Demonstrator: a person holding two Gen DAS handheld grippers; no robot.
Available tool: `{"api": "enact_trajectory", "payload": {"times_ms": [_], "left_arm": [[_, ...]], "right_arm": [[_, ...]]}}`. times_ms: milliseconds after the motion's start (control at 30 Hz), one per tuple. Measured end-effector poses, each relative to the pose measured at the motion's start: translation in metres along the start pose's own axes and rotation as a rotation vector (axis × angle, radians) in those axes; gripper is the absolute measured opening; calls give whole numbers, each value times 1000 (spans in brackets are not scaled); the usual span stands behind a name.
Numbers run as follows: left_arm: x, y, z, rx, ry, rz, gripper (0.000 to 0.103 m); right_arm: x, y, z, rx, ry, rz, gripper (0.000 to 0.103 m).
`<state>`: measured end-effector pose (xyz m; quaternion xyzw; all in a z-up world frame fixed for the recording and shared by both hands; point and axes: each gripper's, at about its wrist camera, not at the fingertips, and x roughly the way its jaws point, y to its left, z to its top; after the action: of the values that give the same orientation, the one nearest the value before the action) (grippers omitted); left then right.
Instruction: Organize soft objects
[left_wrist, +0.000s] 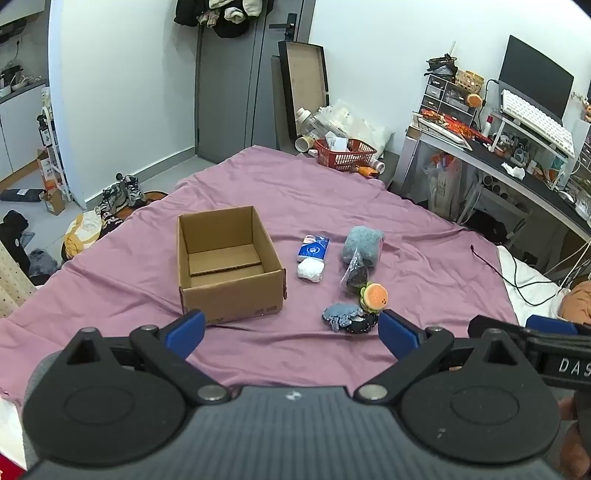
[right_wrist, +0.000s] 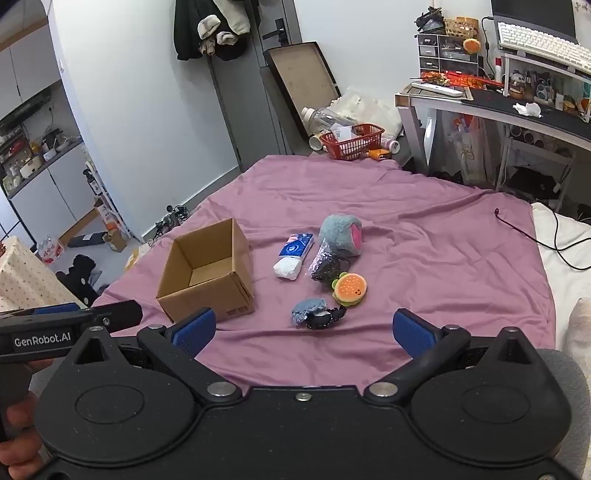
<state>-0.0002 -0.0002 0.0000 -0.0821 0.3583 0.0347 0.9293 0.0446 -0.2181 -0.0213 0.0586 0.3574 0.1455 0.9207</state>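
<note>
An open, empty cardboard box (left_wrist: 229, 273) (right_wrist: 207, 273) sits on a purple sheet (left_wrist: 295, 192) (right_wrist: 406, 206). To its right lie a blue tissue pack (left_wrist: 313, 246) (right_wrist: 295, 244), a white bundle (left_wrist: 311, 269) (right_wrist: 288, 268), a grey-blue plush (left_wrist: 362, 245) (right_wrist: 340, 234), a clear bag of dark stuff (left_wrist: 355, 275) (right_wrist: 327, 266), a burger plush (left_wrist: 375, 295) (right_wrist: 351, 288), a blue-grey cloth (left_wrist: 341, 314) (right_wrist: 307, 311) and a dark object (left_wrist: 364, 324) (right_wrist: 327, 317). My left gripper (left_wrist: 291, 332) is open and empty, nearer than the box. My right gripper (right_wrist: 304, 330) is open and empty, just short of the cloth.
A red basket (left_wrist: 347, 151) (right_wrist: 352, 140) and bottles lie past the sheet's far edge. A cluttered desk (left_wrist: 517, 155) (right_wrist: 517, 107) stands at right. A black cable (left_wrist: 495, 266) (right_wrist: 535, 236) crosses the right edge. Shoes and clothes lie on the floor at left.
</note>
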Motion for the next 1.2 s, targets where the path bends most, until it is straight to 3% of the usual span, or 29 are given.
{"api": "enact_trajectory", "payload": {"times_ms": [200, 533, 1200], "left_arm": [[0, 0, 1, -5, -2, 8, 99], [-18, -5, -7, 2, -30, 12, 99], [-18, -4, 6, 17, -21, -3, 99]], "right_arm": [[-8, -1, -9, -1, -32, -5, 103], [-10, 1, -5, -13, -28, -11, 103], [-13, 0, -5, -7, -28, -19, 103]]}}
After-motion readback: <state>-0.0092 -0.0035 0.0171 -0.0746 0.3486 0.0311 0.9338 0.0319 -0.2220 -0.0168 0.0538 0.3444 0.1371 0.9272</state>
